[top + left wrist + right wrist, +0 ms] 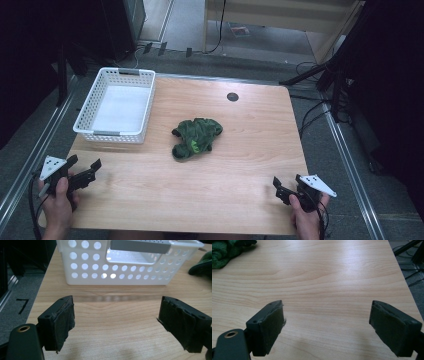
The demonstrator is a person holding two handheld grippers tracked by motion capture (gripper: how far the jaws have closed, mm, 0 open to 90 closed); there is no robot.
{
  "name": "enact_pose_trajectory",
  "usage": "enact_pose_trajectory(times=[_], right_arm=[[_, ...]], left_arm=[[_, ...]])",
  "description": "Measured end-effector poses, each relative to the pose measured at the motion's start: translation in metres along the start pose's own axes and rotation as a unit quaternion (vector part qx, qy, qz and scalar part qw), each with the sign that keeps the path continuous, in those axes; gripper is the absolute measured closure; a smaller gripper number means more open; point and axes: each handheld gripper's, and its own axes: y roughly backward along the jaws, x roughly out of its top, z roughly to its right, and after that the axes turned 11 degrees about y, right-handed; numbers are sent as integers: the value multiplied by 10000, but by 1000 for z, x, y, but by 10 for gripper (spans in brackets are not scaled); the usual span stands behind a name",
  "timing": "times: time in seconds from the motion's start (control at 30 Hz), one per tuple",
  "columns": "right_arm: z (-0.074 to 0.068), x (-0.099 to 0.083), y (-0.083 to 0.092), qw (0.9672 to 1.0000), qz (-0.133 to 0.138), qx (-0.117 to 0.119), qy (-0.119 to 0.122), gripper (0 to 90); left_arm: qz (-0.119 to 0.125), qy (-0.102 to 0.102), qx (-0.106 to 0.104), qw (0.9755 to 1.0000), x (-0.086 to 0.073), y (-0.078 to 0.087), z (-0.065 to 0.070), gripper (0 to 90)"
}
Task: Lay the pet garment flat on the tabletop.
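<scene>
Resting at the near corners of the tabletop (pixel 240 165), the two grippers are kept well apart from the work, one to each side, so that the middle is left free for an approach from both flanks. The left gripper (pixel 85 167) is held low over the near left corner with its jaws spread wide and nothing between them; in the left gripper view only bare wood is seen between the pads (pixel 60 325). It is aimed toward the white basket (pixel 112 270), which suggests that this side is meant to serve the basket later. The right gripper (pixel 286 187) is likewise held low at the near right edge, jaws standing wide and empty, and it is pointed across open wood toward the centre.

Farther in, the green cloth (pixel 196 137) is found crumpled in a loose heap near the middle of the tabletop, touched by neither gripper. It has the look of a small garment, though its folds are too bunched for its kind to be told. It lies just to the right of the basket, apart from it, so a short carry would suffice.

Beyond and to the left, the basket is set at the far left corner, upright and apparently empty, probably as the place where the cloth is to be put.
</scene>
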Motion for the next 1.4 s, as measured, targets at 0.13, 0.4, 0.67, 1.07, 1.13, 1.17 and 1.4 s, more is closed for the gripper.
enact_pose_trajectory(times=[0.13,0.4,0.67,1.07,1.13,1.17,1.4], right_arm=[[-4,1,1,9999,22,-66,114,128],[-24,24,6,9994,282,8,221,129],[-68,69,-12,9963,319,590,533,72],[-148,115,-64,9840,237,1358,1128,4],[-161,122,-73,9827,237,1419,1170,3],[-172,129,-82,9812,240,1485,1213,1],[-208,143,-111,9737,56,1713,1502,0]], left_arm=[[-28,-29,30,10000,0,-1,2,135],[99,23,29,9999,-1,1,1,135],[95,111,-19,9999,-1,2,-1,135],[53,94,-20,9999,0,0,0,135],[49,107,-28,9999,0,0,0,135],[57,121,-38,9999,0,0,-1,135],[61,122,-27,9999,-1,0,0,134]])
